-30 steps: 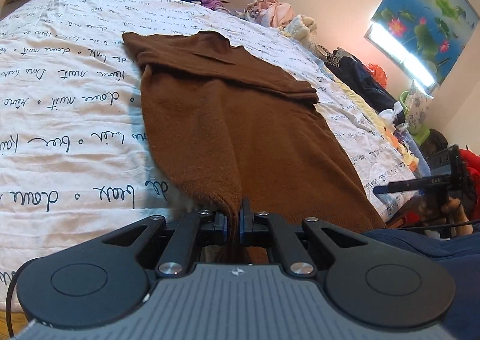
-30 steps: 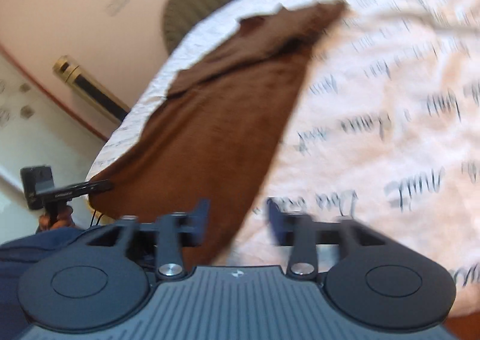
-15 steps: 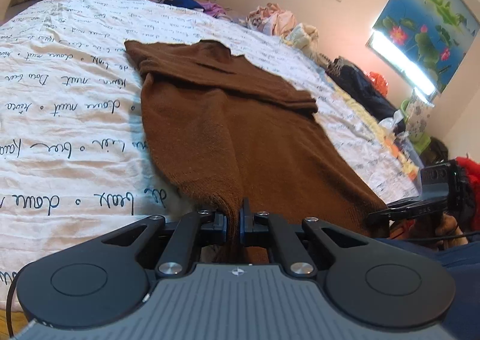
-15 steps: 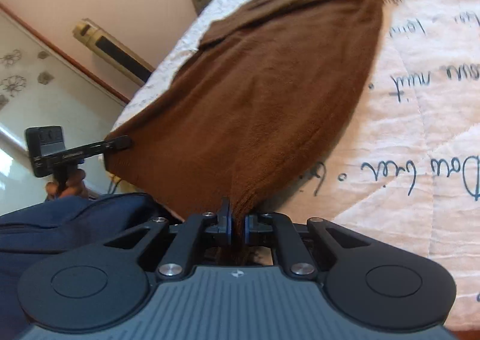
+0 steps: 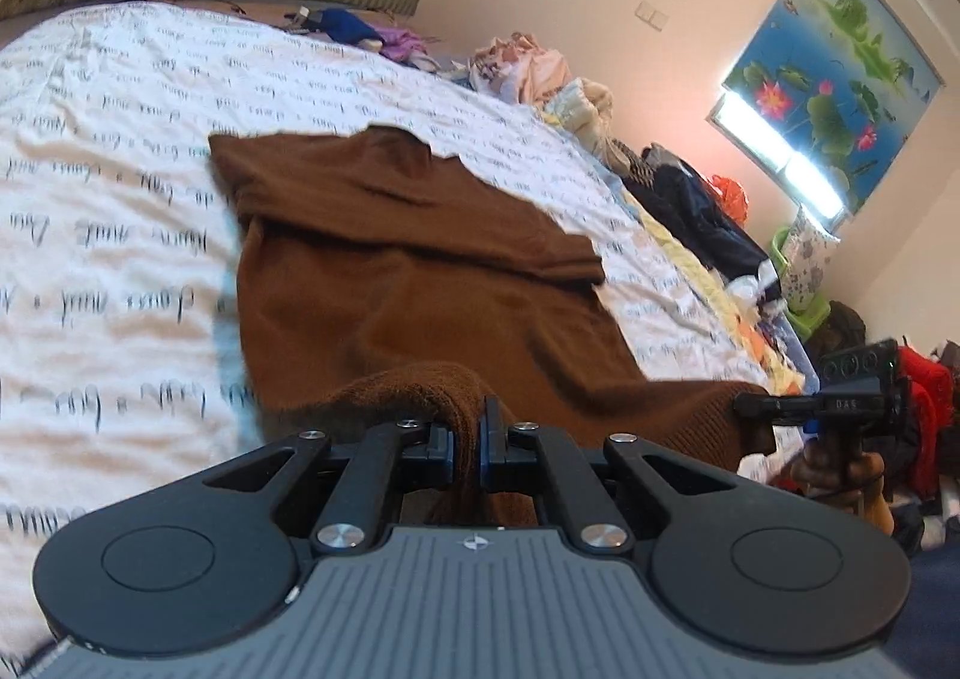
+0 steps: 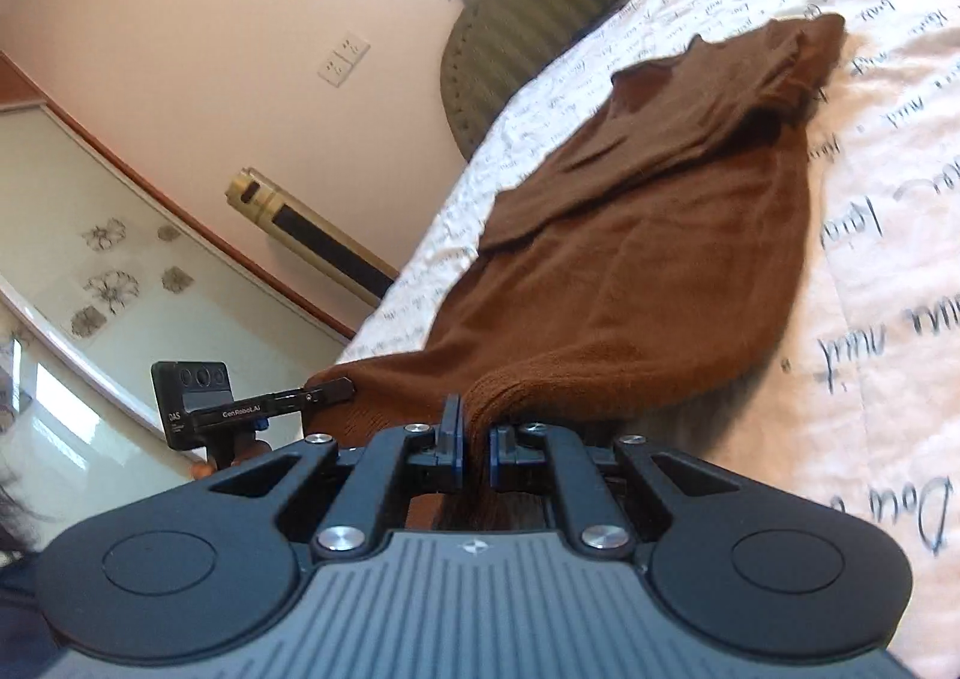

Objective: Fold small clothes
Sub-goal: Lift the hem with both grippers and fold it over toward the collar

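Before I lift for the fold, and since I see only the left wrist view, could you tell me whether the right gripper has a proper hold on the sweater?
Observer: Yes. The right gripper is shut on the brown sweater, with the hem bunched between its jaws.
Operator: Thank you. Is that corner off the bed?
Observer: It is held up. A shadow falls on the bedsheet under the raised hem.
Operator: And how does my left gripper look from that side?
Observer: Seen side-on, the left gripper clamps the other hem corner.
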The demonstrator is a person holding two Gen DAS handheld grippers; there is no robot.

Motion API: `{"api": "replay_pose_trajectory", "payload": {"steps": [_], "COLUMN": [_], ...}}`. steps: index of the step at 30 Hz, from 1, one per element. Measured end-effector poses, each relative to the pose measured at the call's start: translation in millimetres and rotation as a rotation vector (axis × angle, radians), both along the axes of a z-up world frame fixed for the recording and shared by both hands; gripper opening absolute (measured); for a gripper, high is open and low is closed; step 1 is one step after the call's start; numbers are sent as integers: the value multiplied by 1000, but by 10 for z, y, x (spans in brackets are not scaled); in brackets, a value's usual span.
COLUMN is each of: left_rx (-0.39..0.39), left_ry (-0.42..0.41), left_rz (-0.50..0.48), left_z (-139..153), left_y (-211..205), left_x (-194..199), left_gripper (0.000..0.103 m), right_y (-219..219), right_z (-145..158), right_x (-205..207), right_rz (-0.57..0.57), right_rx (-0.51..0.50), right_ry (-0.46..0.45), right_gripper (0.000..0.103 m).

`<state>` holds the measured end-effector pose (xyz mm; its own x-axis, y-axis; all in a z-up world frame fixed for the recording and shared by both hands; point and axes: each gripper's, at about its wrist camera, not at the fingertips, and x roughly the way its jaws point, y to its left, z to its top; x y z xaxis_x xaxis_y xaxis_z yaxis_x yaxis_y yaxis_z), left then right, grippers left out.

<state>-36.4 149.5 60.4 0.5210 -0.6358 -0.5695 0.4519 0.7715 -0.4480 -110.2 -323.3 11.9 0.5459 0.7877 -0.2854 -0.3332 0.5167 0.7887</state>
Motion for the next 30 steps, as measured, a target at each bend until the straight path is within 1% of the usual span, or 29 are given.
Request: {"api": "replay_pose_trajectory", "payload": {"steps": [2,6,11,13,15,18,21,24,30], "left_rx": [-5,2,17,36,52,68,85,105,188], "left_ry": [4,30,70,85,97,127,141,138,119], "left_rz": [25,93,149,171,186,219,253,271,305], "left_z": [90,206,259,270,274,239,184,124,32], "left_y": [-21,-92,-216,-282,-336,-403,-468,-549,-758], "left_x": [137,500,978,1196,1401,1698,1961,2176,2518], "left_gripper": [7,7,7,7,7,7,7,7,8], "right_y": [-46,-170,-307,-372,-411,-441,-467,-495,-572], "right_z": [100,212,202,163,138,85,45,-13,-158], "right_x": [79,264,635,801,977,1247,1491,1702,2062], "right_rz": [-24,-82,-174,-204,-230,-247,-266,-284,-341], "right_rx": [9,31,76,115,128,149,145,156,177], "right_ry": [-23,-37,-9,2,13,40,60,80,130], "right_gripper": [7,7,7,7,7,7,7,7,7]}}
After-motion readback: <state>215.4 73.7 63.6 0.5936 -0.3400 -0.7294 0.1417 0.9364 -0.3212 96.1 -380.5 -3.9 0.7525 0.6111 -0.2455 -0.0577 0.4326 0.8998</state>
